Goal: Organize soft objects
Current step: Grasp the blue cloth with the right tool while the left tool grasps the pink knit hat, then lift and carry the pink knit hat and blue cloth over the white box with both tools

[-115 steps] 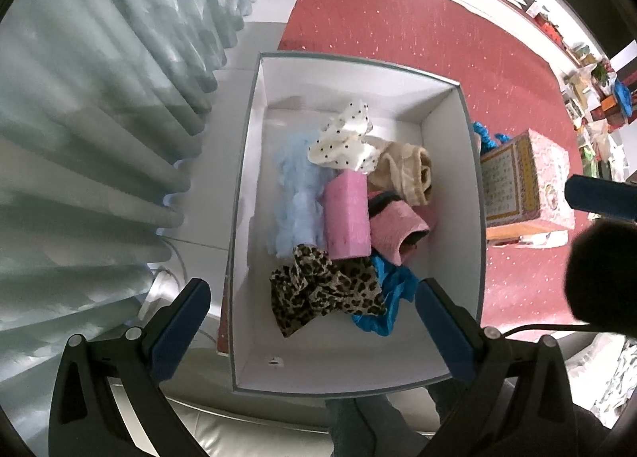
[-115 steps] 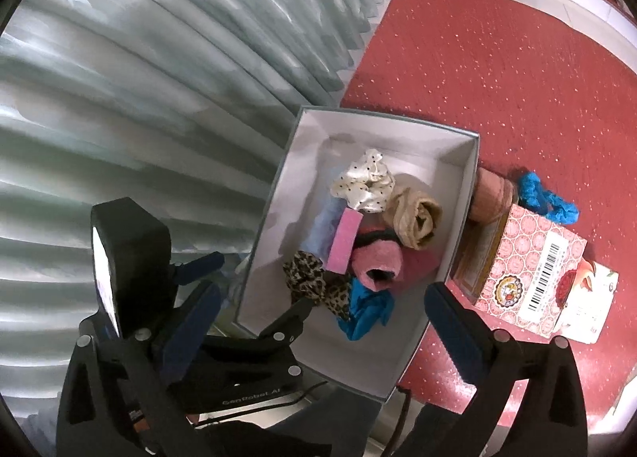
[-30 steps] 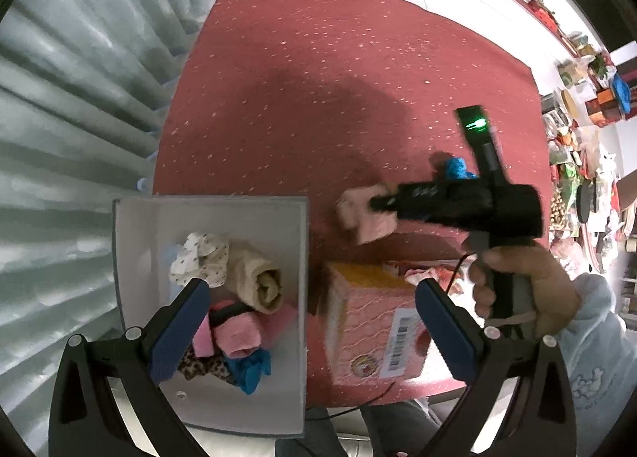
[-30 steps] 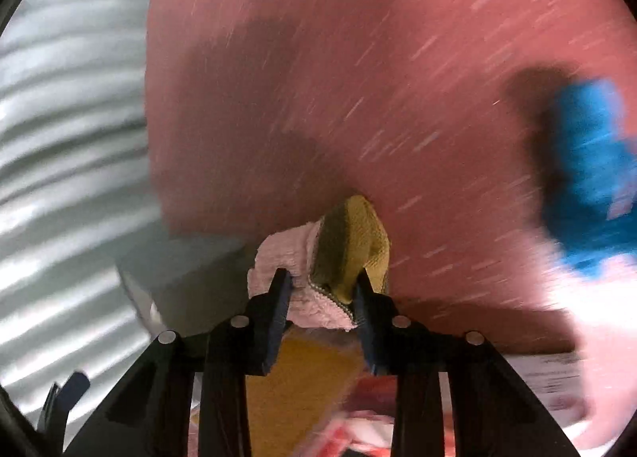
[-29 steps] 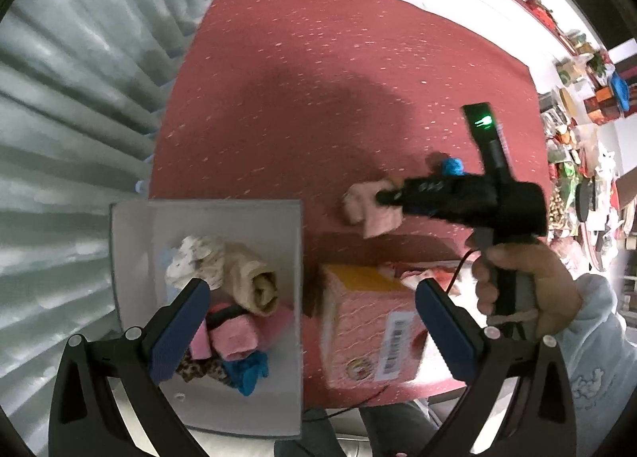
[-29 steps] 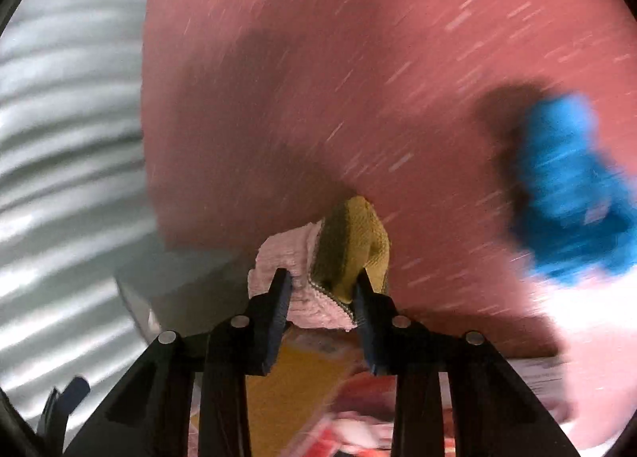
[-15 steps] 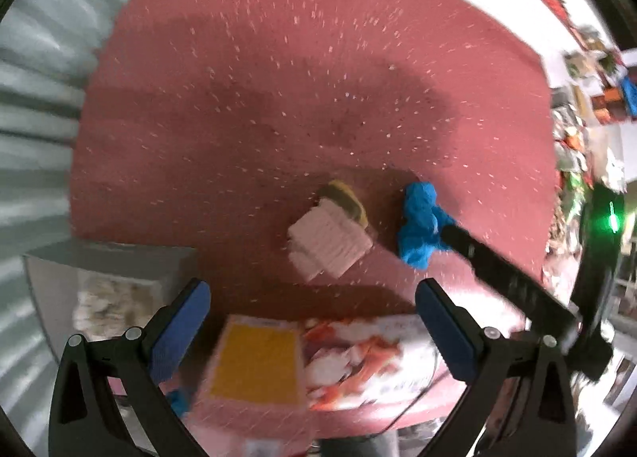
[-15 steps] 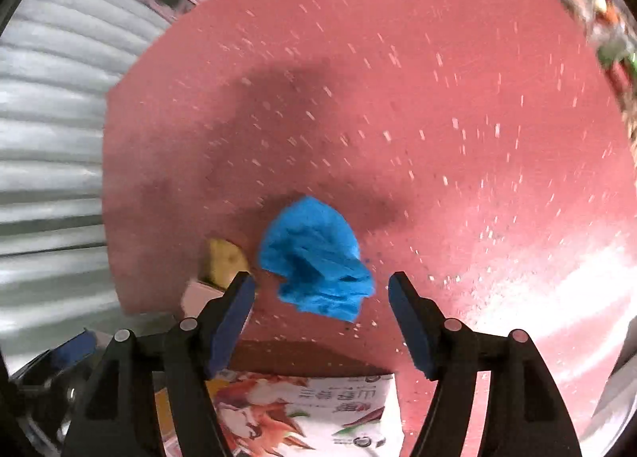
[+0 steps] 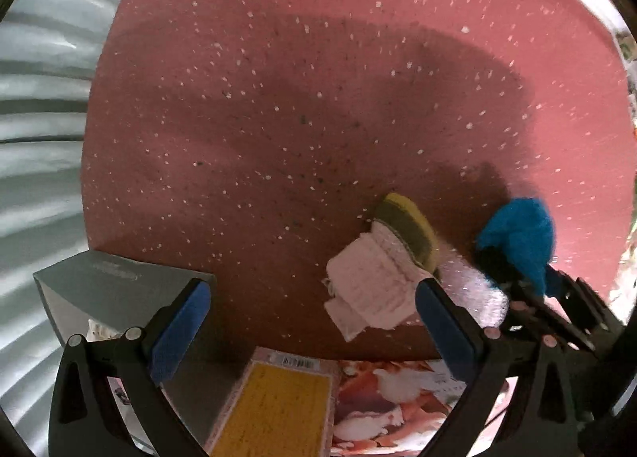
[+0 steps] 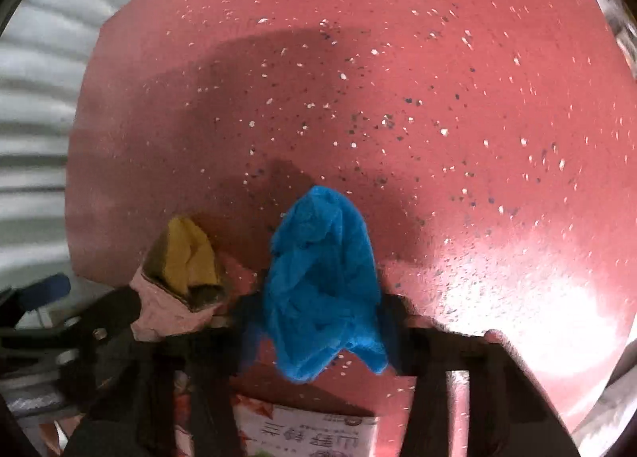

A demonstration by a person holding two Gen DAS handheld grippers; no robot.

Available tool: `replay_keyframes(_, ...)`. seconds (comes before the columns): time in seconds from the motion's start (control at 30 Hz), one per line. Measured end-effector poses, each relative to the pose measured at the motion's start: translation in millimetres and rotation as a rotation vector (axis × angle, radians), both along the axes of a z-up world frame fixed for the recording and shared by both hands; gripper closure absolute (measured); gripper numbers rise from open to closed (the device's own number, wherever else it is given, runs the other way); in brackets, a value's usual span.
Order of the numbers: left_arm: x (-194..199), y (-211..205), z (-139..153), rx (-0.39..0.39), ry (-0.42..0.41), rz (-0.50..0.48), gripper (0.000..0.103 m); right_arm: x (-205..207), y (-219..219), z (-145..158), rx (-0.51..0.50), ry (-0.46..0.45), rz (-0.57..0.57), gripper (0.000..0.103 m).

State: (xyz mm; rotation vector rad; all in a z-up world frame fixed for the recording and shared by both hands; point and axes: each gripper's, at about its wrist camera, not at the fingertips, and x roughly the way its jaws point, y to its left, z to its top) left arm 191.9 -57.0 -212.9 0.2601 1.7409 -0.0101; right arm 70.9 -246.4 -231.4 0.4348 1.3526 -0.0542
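Gripping blue cloth (image 10: pixel 322 281), right gripper (image 10: pixel 318 321); long axis points forward. Left gripper (image 9: pixel 306 321) jaws wide.

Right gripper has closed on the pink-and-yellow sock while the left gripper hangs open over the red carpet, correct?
Not quite. The right gripper is shut on the blue cloth, as the right wrist view shows. The pink-and-yellow sock lies loose on the red carpet beside it. The left gripper does hang open over the carpet.
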Motion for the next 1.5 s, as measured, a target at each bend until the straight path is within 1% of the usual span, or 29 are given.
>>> replay_keyframes(0.07,-0.9,-3.6,-8.3,0.002,0.019,0.005,0.000,-3.4,-5.9,-0.2,0.012,-0.002,-0.021,0.075)
replay_keyframes(0.17,-3.8,-23.7,-24.2,0.006,0.040,-0.016,0.000,-19.2,-28.6,3.3,0.100,-0.016,-0.103,0.075)
replay_keyframes(0.23,-4.9,-36.1,-34.1,0.022,0.059,-0.048,0.000,-24.6,-36.2,7.6,0.130,-0.031,-0.140,0.075)
replay_keyframes(0.3,-3.8,-45.3,-42.2,0.029,0.069,-0.065,0.000,-33.8,-42.3,11.5,0.142,-0.042,-0.154,0.074)
replay_keyframes(0.37,-2.8,-51.4,-50.4,0.053,0.079,-0.071,0.000,-43.1,-46.6,12.8,0.156,-0.053,-0.166,0.074)
replay_keyframes(0.47,-4.8,-55.4,-63.2,0.075,0.116,-0.075,0.000,-58.8,-58.1,17.6,0.173,-0.069,-0.183,0.074)
replay_keyframes(0.53,-9.7,-55.6,-71.2,0.072,0.152,-0.068,0.006,-62.9,-58.8,20.1,0.181,-0.078,-0.193,0.074)
replay_keyframes(0.57,-10.8,-54.9,-70.7,0.044,0.149,-0.051,0.008,-68.0,-63.4,21.9,0.185,-0.085,-0.202,0.074)
replay_keyframes(0.6,-11.7,-55.3,-69.8,0.027,0.146,-0.043,0.015,-72.8,-67.0,25.6,0.186,-0.089,-0.206,0.074)
replay_keyframes(0.63,-13.5,-57.5,-67.4,-0.010,0.147,-0.036,0.030,-76.5,-70.1,27.6,0.185,-0.093,-0.214,0.074)
replay_keyframes(0.67,-14.6,-60.2,-65.0,-0.040,0.144,-0.032,0.039,-75.5,-62.9,26.4,0.185,-0.097,-0.226,0.074)
replay_keyframes(0.7,-17.1,-65.6,-62.2,-0.049,0.137,-0.040,0.047,-78.0,-64.7,26.4,0.185,-0.099,-0.231,0.074)
replay_keyframes(0.77,-20.3,-76.0,-55.7,-0.035,0.088,-0.097,0.052,-81.8,-66.3,26.5,0.182,-0.099,-0.244,0.074)
replay_keyframes(0.97,-39.6,-109.8,-22.9,-0.100,-0.008,-0.220,0.053,-102.7,-72.0,30.6,0.159,-0.097,-0.268,0.074)
replay_keyframes(1.17,-63.9,-136.2,7.2,-0.158,-0.058,-0.313,0.053,-125.2,-77.1,29.5,0.141,-0.084,-0.300,0.074)
replay_keyframes(1.3,-79.5,-138.6,23.4,-0.198,-0.077,-0.347,0.053,-143.5,-78.2,29.4,0.123,-0.073,-0.326,0.074)
replay_keyframes(1.33,-87.8,-131.1,26.0,-0.208,-0.082,-0.358,0.053,-148.8,-78.1,29.3,0.118,-0.068,-0.335,0.074)
replay_keyframes(1.37,-89.3,-134.7,32.1,-0.212,-0.085,-0.367,0.053,-156.7,-78.7,30.2,0.115,-0.065,-0.343,0.074)
replay_keyframes(1.5,-102.1,-122.5,44.8,-0.243,-0.093,-0.397,0.053,-176.9,-73.6,31.8,0.105,-0.057,-0.370,0.074)
